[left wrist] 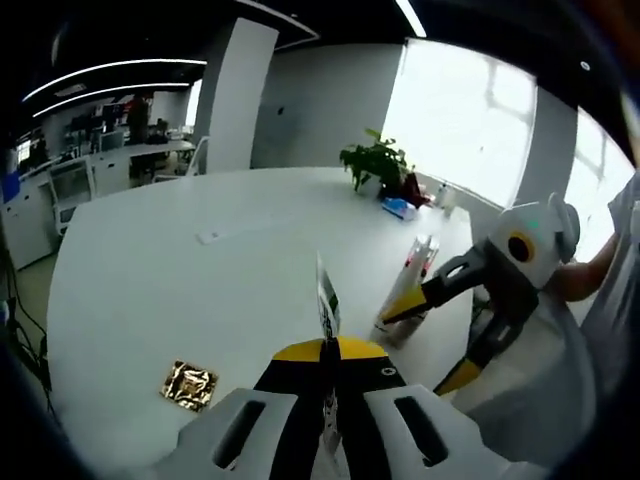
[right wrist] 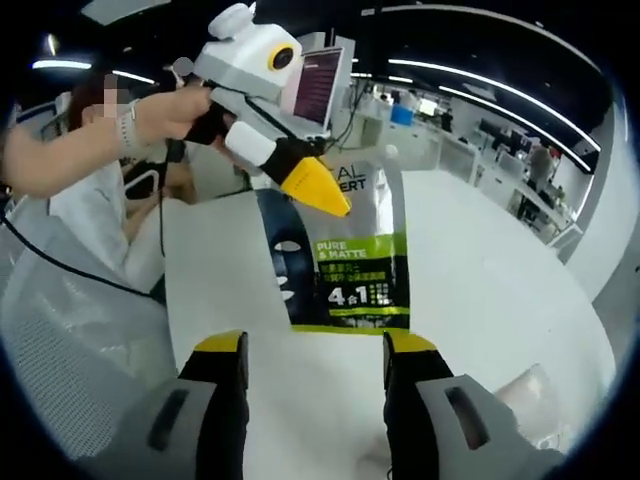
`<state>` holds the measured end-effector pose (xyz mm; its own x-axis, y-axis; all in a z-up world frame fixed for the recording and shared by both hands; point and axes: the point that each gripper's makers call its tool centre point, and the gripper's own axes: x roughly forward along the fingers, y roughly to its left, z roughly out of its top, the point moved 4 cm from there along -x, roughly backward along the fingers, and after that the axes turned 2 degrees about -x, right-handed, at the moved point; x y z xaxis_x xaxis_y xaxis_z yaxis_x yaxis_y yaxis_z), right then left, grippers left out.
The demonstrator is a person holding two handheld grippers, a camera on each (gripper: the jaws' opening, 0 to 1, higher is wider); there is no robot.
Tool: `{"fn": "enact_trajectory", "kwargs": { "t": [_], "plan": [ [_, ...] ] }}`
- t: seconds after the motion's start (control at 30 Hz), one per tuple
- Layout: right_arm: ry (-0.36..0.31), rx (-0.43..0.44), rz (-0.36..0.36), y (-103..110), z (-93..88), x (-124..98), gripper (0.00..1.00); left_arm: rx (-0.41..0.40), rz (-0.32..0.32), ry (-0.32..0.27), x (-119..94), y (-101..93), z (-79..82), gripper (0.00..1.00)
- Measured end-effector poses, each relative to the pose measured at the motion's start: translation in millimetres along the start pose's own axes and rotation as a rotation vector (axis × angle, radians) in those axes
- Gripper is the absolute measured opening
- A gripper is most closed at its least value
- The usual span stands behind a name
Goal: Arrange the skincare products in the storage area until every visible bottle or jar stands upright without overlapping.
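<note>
White and rounded, the bench (left wrist: 150,270) is set in an open office with strip lights overhead. Nearest in the left gripper view, the left hand-held gripper (left wrist: 326,350) is seen with its yellow-tipped jaws pressed together on a flat sachet (left wrist: 326,300), viewed edge-on so that its print cannot be read. A small crumpled gold foil packet (left wrist: 189,385) lies on the bench to the left. In the right gripper view, the right hand-held gripper (right wrist: 314,350) has its jaws spread wide with nothing between them. Beyond them the flat dark-and-green face-mask sachet (right wrist: 345,260) is marked "PURE & MATTE" and "4", its top partly hidden. A potted green plant (left wrist: 377,165) stands far back.
</note>
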<state>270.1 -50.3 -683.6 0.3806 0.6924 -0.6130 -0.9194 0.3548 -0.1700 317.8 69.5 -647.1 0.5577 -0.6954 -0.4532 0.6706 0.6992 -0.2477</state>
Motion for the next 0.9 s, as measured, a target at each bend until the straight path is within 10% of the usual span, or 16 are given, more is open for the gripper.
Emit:
{"fn": "enact_trajectory", "kwargs": {
  "t": [0.47, 0.9],
  "plan": [
    [0.005, -0.032, 0.006, 0, -5.2, -21, 0.64, 0.108, -0.072, 0.053, -15, -39.0, 2.2, 0.00],
    [-0.019, -0.036, 0.028, 8, -7.6, -31, 0.47, 0.222, -0.218, 0.074, -29, -73.7, 12.0, 0.00]
  ]
}}
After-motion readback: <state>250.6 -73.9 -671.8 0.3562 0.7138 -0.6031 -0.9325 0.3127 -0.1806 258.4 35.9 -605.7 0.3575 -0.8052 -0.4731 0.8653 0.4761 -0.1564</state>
